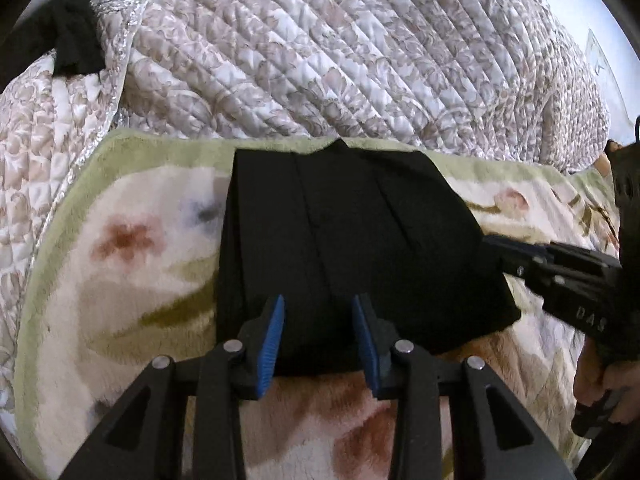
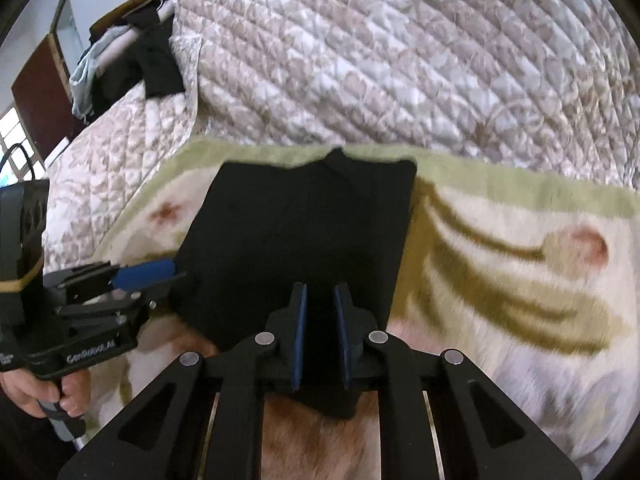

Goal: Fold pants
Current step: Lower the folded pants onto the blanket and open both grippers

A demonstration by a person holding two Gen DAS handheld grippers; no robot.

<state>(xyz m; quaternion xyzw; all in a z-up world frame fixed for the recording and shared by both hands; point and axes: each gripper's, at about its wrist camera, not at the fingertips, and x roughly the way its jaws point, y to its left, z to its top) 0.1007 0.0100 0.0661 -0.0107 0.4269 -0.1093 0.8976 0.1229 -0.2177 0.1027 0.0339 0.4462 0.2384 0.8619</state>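
Now left gripper [image 1: 319, 322] wide, right gripper [image 2: 320, 308] narrow (both over folded pants [image 1: 340, 240]).

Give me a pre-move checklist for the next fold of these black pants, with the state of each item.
1. Pants lie flat as a folded rectangle on the floral blanket: ok.
2. Left tongs open, at the near edge of the pants: ok.
3. Left tongs actually touching the cloth: cannot tell.
4. Right tongs with a narrow gap, black cloth showing between the blue pads: grip on the pants cannot tell.
5. Far edge even: not ok, a small point of cloth sticks out past it.
6. Blanket beyond the pants has room for a fold before the quilt: not ok, only a thin green border shows.
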